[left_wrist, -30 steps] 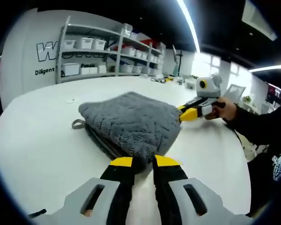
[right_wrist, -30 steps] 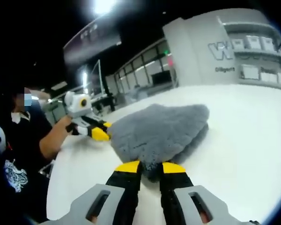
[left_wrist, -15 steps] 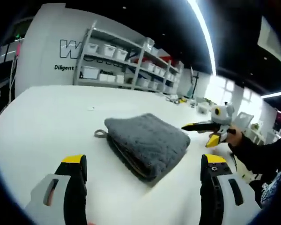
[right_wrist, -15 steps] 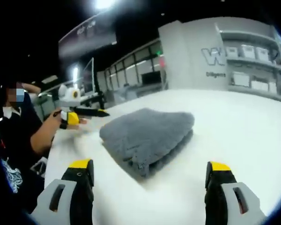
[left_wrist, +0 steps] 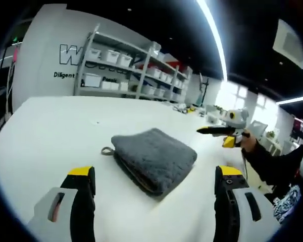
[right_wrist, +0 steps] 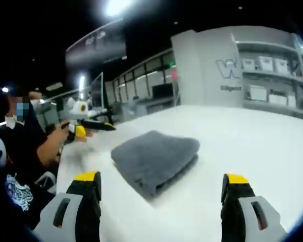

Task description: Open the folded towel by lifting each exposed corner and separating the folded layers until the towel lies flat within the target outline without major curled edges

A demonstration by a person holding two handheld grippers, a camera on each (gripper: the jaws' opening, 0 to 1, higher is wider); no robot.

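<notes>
A grey towel (left_wrist: 154, 157) lies folded in a thick stack on the white table (left_wrist: 45, 131), with a small loop tag (left_wrist: 107, 150) at its left corner. My left gripper (left_wrist: 154, 172) stands open just short of the towel's near corner, holding nothing. Beyond the towel's far right corner my right gripper (left_wrist: 213, 136) hovers open, held in a hand. In the right gripper view the same towel (right_wrist: 154, 155) lies ahead of my open right gripper (right_wrist: 161, 177), and my left gripper (right_wrist: 98, 129) is raised past the towel's left side.
Metal shelves with white bins (left_wrist: 122, 70) stand behind the table along a grey wall with lettering. A person in dark clothes (right_wrist: 20, 151) stands at the table's edge. Small items (left_wrist: 189, 108) sit at the far end of the table.
A second ago each gripper was shut on a towel corner. Both have let go, opened wide and pulled back. The towel has settled folded on the table.
</notes>
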